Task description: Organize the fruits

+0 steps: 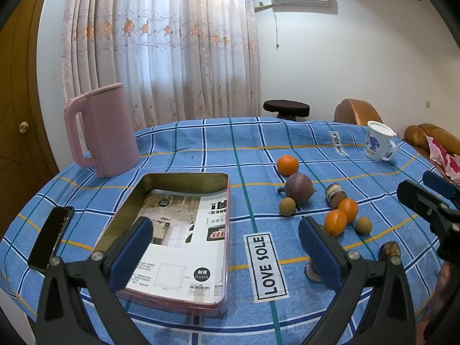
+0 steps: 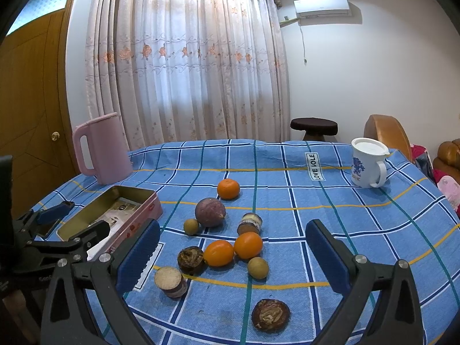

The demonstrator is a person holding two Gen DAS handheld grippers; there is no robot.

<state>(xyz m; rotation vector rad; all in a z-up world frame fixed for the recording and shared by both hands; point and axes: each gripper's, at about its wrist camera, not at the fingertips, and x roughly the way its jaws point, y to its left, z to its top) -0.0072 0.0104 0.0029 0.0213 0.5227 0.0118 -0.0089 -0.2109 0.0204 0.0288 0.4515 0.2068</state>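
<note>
Fruits lie loose on the blue checked tablecloth point(image 2: 316, 201): a far orange point(image 2: 228, 189), a purple round fruit point(image 2: 210, 212), two oranges side by side point(image 2: 247, 245), two small tan fruits point(image 2: 191, 226) and several brown round pieces point(image 2: 270, 314). A pink metal tin point(image 1: 178, 230) with a printed sheet inside sits left of them. My left gripper point(image 1: 227, 256) hovers open over the tin's near right edge, holding nothing. My right gripper point(image 2: 233, 258) is open above the fruit cluster, also holding nothing. The same oranges point(image 1: 340, 215) show in the left wrist view.
A pink jug point(image 1: 100, 129) stands at the table's far left. A white mug point(image 2: 368, 162) stands at the far right. A black phone point(image 1: 51, 237) lies left of the tin. Beyond the table are a dark stool point(image 2: 313, 126) and brown sofa point(image 2: 385, 132).
</note>
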